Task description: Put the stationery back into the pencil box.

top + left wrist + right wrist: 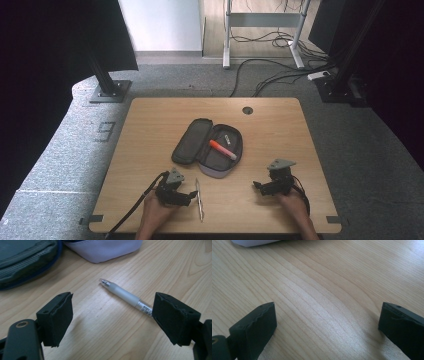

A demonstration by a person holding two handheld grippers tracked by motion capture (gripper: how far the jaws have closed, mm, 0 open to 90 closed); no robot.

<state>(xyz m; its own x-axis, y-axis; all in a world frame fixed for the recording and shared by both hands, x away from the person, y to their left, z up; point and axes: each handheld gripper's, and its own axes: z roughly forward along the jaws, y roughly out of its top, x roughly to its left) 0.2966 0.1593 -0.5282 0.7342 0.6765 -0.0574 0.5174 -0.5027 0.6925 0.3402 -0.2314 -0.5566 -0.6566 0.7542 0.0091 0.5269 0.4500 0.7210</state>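
Left gripper (191,196) jaws wide, holding nothing, low over the table (150,150) just beside the pen (199,199), pen lying flat near the front edge, below the open case (192,142), right gripper (256,186) wide and empty.

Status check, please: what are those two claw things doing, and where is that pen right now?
Left gripper open, pen on the table ahead of its jaws, untouched. Right gripper open over bare wood. Open pencil case beyond, nothing blocking.

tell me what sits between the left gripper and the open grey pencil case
In the high view, a silver pen lies on bare wooden table between the left gripper and the pencil case.
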